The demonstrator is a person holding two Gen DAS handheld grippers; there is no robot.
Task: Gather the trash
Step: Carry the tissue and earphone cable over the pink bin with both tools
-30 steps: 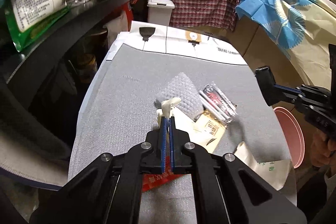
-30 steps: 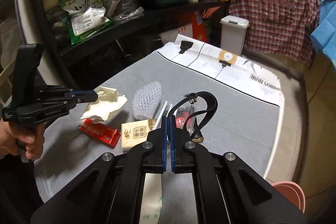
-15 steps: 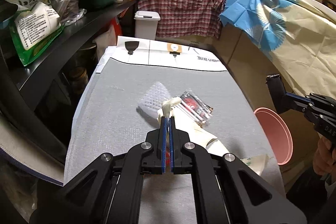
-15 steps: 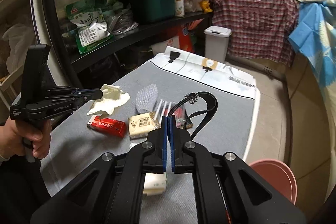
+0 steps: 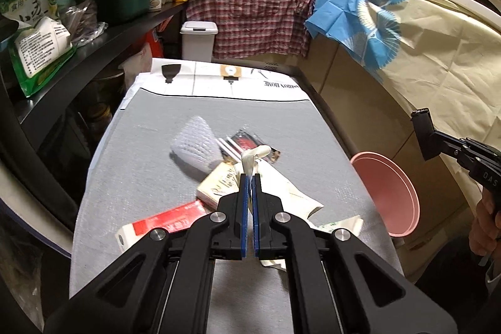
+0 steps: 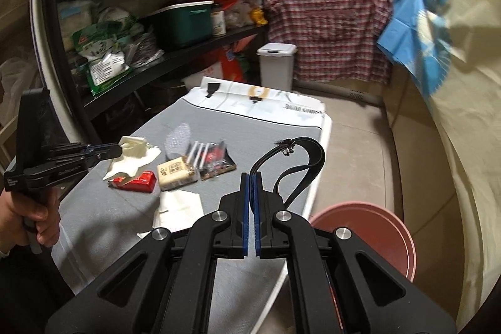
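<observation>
Strap: we hold the black strap [image 6: 308, 160] in the right gripper [image 6: 251, 177], jaws closed on it, its loop standing up above the fingertips, near the table's right edge.
Glove: we keep the left gripper [image 5: 249, 177] pinched shut on the cream glove [image 5: 250, 160], lifted over the grey table [image 5: 141, 165].
Bin: the pink basin [image 6: 375, 235] sits on the floor just beside the table; we judge it the drop spot.
Advice: carry each piece fully over the rim before opening.
Left behind: red box [image 6: 137, 182], bubble wrap [image 5: 195, 146], wrappers.
</observation>
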